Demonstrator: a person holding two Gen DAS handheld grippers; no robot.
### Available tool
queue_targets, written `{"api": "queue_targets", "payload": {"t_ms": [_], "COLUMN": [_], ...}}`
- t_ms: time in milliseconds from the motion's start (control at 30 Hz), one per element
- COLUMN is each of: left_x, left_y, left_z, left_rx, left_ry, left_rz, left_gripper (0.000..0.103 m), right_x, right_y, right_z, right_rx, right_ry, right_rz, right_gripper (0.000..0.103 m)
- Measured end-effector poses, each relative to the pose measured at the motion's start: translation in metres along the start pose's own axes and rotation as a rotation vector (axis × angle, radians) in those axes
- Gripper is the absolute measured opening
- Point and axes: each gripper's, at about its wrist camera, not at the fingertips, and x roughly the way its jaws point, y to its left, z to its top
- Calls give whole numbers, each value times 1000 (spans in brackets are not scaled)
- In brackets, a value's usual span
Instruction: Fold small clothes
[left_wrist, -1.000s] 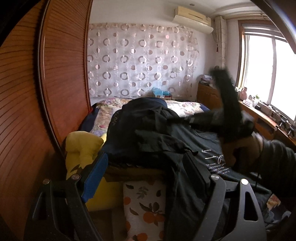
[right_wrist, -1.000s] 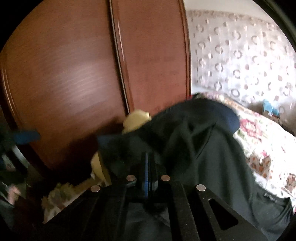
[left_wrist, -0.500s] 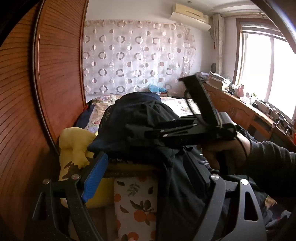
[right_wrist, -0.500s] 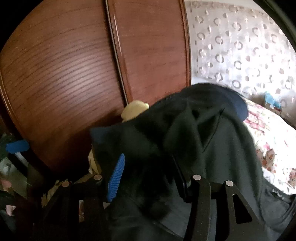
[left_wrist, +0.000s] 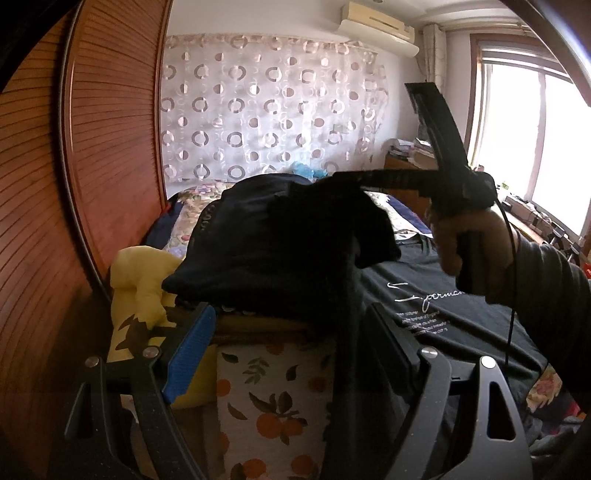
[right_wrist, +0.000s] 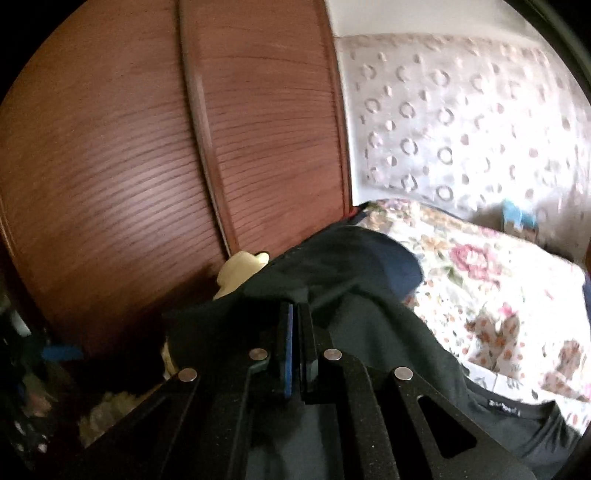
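Observation:
A black garment (left_wrist: 280, 240) lies heaped on a stack of cushions at the bed's foot, with part of it hanging down between my left gripper's fingers. My left gripper (left_wrist: 291, 343) is open, its blue pad (left_wrist: 188, 354) left of the hanging cloth. My right gripper (right_wrist: 295, 332) is shut on a fold of the black garment (right_wrist: 351, 280). In the left wrist view the right gripper (left_wrist: 373, 177) reaches in from the right and holds the cloth at the top of the heap. A black T-shirt with white lettering (left_wrist: 443, 306) lies flat on the bed to the right.
A brown wooden wardrobe (left_wrist: 74, 184) stands close on the left. A yellow plush (left_wrist: 140, 280) and an orange-print cushion (left_wrist: 269, 398) sit under the heap. The floral bedspread (right_wrist: 498, 302) stretches behind. A desk and window (left_wrist: 535, 147) are at the right.
My right gripper was shut, opened around the garment, and has shut again on a fold of it. The left gripper has stayed open and shifted slightly closer.

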Motion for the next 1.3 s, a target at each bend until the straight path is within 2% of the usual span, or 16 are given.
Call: {"api": "queue_targets", "payload": {"t_ms": [100, 233, 333, 400, 433, 500, 533, 567, 800, 900, 967, 1000, 1067, 1167, 1267, 1300], "left_x": [2, 4, 6, 8, 9, 9, 8, 8, 10, 13, 15, 15, 15, 17, 21, 22], "left_y": [-1, -4, -7, -9, -10, -12, -13, -14, -18, -19, -20, -20, -20, -21, -23, -23], "left_z": [-1, -1, -3, -4, -4, -4, -4, -3, -4, -5, -6, -6, -7, -8, -10, -10], "left_rx": [3, 5, 8, 9, 9, 7, 6, 7, 13, 11, 11, 10, 8, 8, 4, 3], "left_ry": [4, 9, 13, 17, 18, 18, 18, 18, 24, 30, 35, 35, 36, 41, 49, 51], "left_rz": [-4, -13, -21, -25, -26, -31, -34, -34, -47, -50, -53, -55, -61, -65, -69, -71], "left_gripper": [83, 83, 83, 83, 83, 83, 83, 83, 83, 83, 83, 83, 83, 83, 83, 83], "right_x": [-1, -9, -20, -8, -5, 4, 7, 10, 31, 47, 58, 60, 56, 25, 11, 9], "right_y": [-20, -15, 11, 18, 23, 37, 41, 44, 50, 50, 46, 43, 33, 20, -3, -14], "right_z": [-2, 0, -8, -15, -19, -32, -37, -43, -71, -68, -65, -65, -62, -49, -41, -38], "right_rx": [67, 96, 85, 70, 55, 16, 10, 10, 12, -34, -58, -59, -58, -31, 23, 62], "right_ry": [-25, -41, -18, 26, 42, 61, 67, 74, 124, 164, 199, 206, 180, 116, 69, 75], "right_rz": [-51, -136, -118, -69, -60, -43, -26, -7, 104, 91, 74, 72, 89, 51, -33, -91], "right_gripper": [2, 2, 2, 2, 7, 28, 45, 50, 50, 48, 7, 3, 2, 1, 1, 1]}}
